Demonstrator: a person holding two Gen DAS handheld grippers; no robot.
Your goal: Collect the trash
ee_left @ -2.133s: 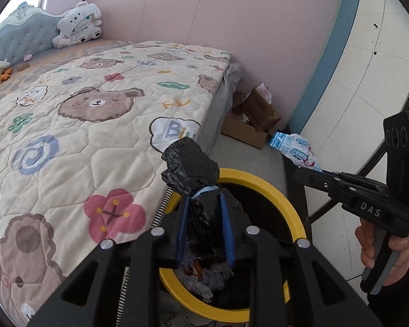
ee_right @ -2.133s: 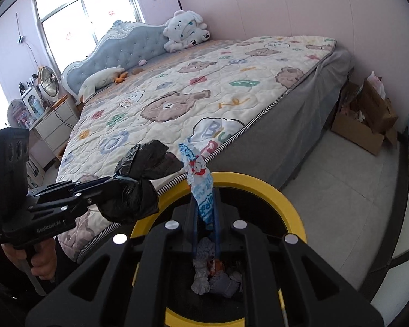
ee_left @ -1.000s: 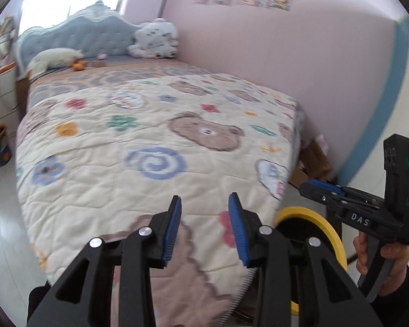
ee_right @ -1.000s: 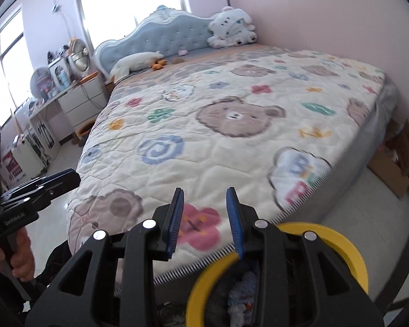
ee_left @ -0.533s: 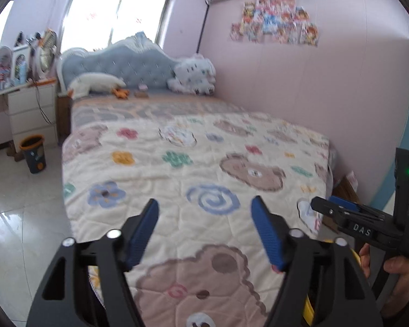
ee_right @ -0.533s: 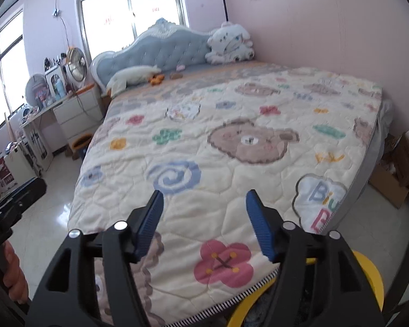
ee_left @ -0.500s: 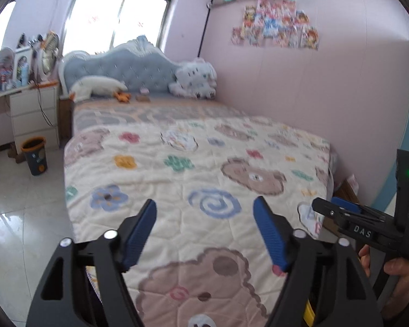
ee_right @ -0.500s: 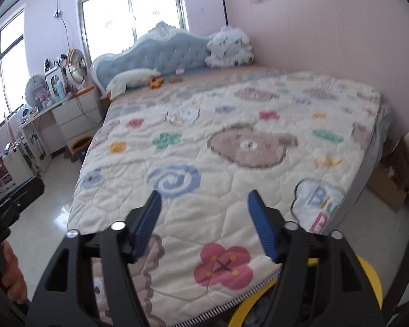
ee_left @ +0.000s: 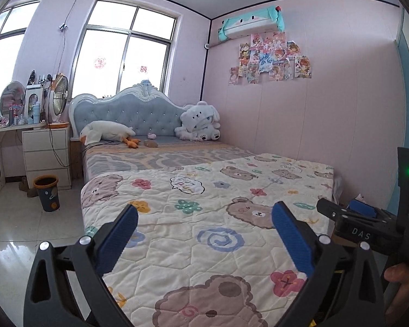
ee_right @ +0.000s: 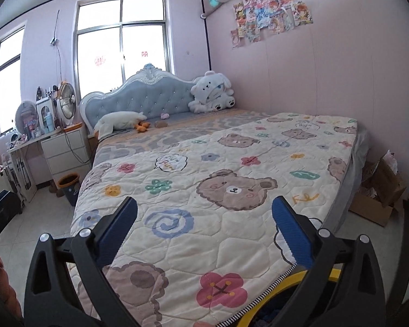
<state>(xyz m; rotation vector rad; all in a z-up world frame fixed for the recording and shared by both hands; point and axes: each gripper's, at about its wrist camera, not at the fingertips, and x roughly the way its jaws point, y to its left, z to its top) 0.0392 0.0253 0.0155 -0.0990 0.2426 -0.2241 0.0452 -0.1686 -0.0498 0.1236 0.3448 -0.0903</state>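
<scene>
Both grippers' jaws were opening, wide apart and empty: left gripper point(ee_left: 204, 234), right gripper point(ee_right: 204, 231). The yellow-rimmed trash bin point(ee_right: 280, 294) sat below the right jaws at the bed's point(ee_right: 218, 179) foot edge. No loose trash showed ahead; the cardboard box point(ee_right: 379, 193) of scraps lay nearer the right hand.

bed point(ee_left: 204, 245) quilted bear cover | plush bear point(ee_left: 199, 121) at headboard | posters point(ee_left: 270, 58) on wall

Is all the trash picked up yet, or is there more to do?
Some is done: scraps seem to lie in the yellow-rimmed round bin. In hand: nothing; the left gripper and right gripper are both opening, empty. Left: maybe the litter in the brown cardboard box by the pink wall.
</scene>
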